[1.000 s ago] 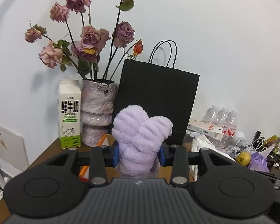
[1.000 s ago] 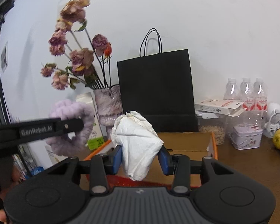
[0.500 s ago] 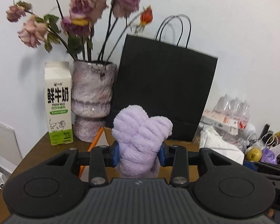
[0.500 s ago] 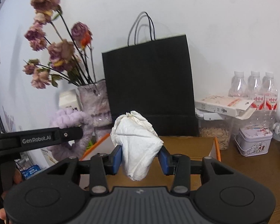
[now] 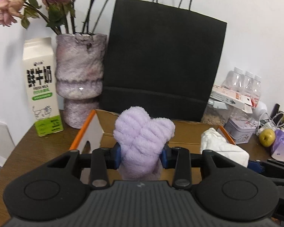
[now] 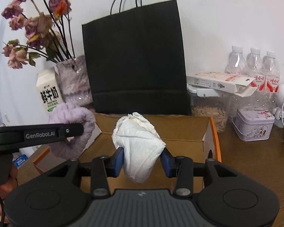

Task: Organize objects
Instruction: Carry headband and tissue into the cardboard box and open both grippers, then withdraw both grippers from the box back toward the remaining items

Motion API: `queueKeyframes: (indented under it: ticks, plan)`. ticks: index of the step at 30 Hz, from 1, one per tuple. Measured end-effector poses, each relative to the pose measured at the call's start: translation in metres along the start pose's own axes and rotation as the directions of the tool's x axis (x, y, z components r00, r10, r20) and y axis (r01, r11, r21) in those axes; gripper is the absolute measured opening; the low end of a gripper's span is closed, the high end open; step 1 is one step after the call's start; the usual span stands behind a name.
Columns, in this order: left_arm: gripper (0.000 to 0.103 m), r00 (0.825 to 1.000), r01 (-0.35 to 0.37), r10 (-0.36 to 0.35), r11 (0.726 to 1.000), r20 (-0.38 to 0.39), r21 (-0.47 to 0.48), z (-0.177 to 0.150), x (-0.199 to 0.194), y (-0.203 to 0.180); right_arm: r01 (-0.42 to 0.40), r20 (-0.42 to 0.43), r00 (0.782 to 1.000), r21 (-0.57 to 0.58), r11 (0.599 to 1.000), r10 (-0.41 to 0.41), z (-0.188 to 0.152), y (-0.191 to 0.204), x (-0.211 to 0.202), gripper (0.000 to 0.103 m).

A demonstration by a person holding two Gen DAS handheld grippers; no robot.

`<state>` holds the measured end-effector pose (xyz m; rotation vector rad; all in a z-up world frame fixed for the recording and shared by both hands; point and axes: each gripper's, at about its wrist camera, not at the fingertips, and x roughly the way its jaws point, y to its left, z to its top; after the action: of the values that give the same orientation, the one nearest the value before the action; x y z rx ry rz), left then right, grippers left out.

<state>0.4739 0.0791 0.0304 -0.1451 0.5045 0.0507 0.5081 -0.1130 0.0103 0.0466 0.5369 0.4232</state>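
Holding a fluffy purple cloth (image 5: 142, 132) between its blue pads, the left tool (image 5: 141, 156) is closed partway on that bundle, over the left part of an open cardboard box (image 5: 187, 132) with orange-edged flaps. The right tool (image 6: 142, 159), likewise partly closed, grips a crumpled white cloth (image 6: 138, 143) above the middle of the same box (image 6: 179, 130); seen from the left wrist, this white cloth (image 5: 221, 147) sits at the box's right side. From the right wrist, the left tool (image 6: 37, 134) appears side-on at the left, the purple cloth (image 6: 73, 130) wrapped about its tip, with part of a hand (image 6: 3, 187) at the lower left edge. The box rests on a brown wooden worktop (image 5: 36, 147). Along the back edge, against the white wall: a milk carton (image 5: 41, 87) toward the left corner, a mottled lilac vase (image 5: 79, 75) of dried roses (image 6: 28, 24) just beside it, and a black paper bag (image 5: 161, 56) directly behind the box. Toward the right edge: three water bottles (image 6: 253, 66), a flat white carton (image 6: 217, 81), a clear jar of seeds (image 6: 210, 113), a small lilac tin (image 6: 253, 123), and a yellow-green fruit (image 5: 267, 135).
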Motion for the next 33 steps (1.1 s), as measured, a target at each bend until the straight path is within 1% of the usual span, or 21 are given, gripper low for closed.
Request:
queueKeyframes:
  ticks: [2, 3, 4, 5, 6, 7, 8, 9, 10, 11, 17, 24, 31, 33]
  plan:
    - [0.039, 1.000, -0.002, 0.002, 1.000, 0.004, 0.002, -0.001, 0.001, 0.000, 0.011, -0.008, 1.000, -0.004, 1.000, -0.011, -0.001, 0.001, 0.002, 0.044]
    - [0.042, 1.000, 0.000, 0.000, 1.000, 0.006, 0.002, -0.001, 0.001, 0.000, 0.020, -0.012, 1.000, -0.008, 1.000, -0.020, -0.001, 0.001, 0.002, 0.049]
    - [0.044, 1.000, -0.001, 0.001, 1.000, 0.007, 0.000, -0.001, 0.001, 0.000, 0.026, -0.016, 1.000, -0.012, 1.000, -0.026, -0.001, 0.002, 0.003, 0.059]
    - [0.050, 1.000, 0.000, 0.000, 1.000, 0.010, -0.001, -0.001, 0.001, 0.000, 0.037, -0.023, 0.999, -0.017, 0.999, -0.037, -0.002, 0.002, 0.004, 0.065]
    - [0.064, 1.000, -0.002, 0.002, 1.000, 0.014, -0.003, -0.001, 0.001, 0.000, 0.049, -0.026, 0.998, -0.021, 0.999, -0.049, -0.002, 0.003, 0.005, 0.075]
    - [0.073, 1.000, -0.001, 0.001, 1.000, 0.017, -0.007, 0.000, 0.000, 0.000, 0.057, -0.028, 0.998, -0.021, 0.998, -0.057, -0.002, 0.003, 0.005, 0.085]
    - [0.093, 1.000, 0.001, 0.000, 1.000, 0.024, -0.011, 0.000, 0.000, 0.000, 0.062, -0.030, 0.998, -0.019, 0.998, -0.063, -0.002, 0.003, 0.006, 0.089]
    - [0.103, 0.999, 0.000, 0.001, 1.000, 0.036, -0.015, 0.000, -0.002, 0.000, 0.067, -0.032, 0.997, -0.015, 0.998, -0.067, -0.002, 0.002, 0.006, 0.098]
    - [0.103, 0.999, -0.005, 0.006, 1.000, 0.050, -0.015, 0.001, -0.004, 0.000, 0.073, -0.034, 0.997, -0.012, 0.997, -0.073, -0.002, 0.002, 0.006, 0.102]
    - [0.103, 0.998, -0.010, 0.011, 1.000, 0.056, -0.013, 0.001, -0.006, -0.001, 0.077, -0.035, 0.996, -0.011, 0.997, -0.078, -0.002, 0.001, 0.006, 0.103]
    - [0.103, 0.997, -0.036, 0.035, 0.999, 0.075, 0.008, 0.002, -0.012, -0.005, 0.077, -0.030, 0.997, -0.015, 0.997, -0.077, -0.001, 0.003, 0.002, 0.103]
    - [0.103, 0.994, -0.036, 0.035, 0.999, 0.100, 0.007, 0.003, -0.029, -0.007, 0.071, -0.008, 0.997, -0.017, 0.997, -0.071, 0.002, 0.007, -0.012, 0.103]
    - [0.103, 0.989, -0.020, 0.019, 1.000, 0.145, 0.003, -0.001, -0.063, -0.010, 0.053, 0.057, 0.997, -0.036, 0.998, -0.050, 0.002, 0.016, -0.043, 0.103]
    - [0.103, 0.987, -0.015, 0.015, 1.000, 0.157, 0.000, -0.003, -0.073, -0.009, 0.060, 0.073, 0.996, -0.051, 0.997, -0.056, 0.000, 0.019, -0.052, 0.103]
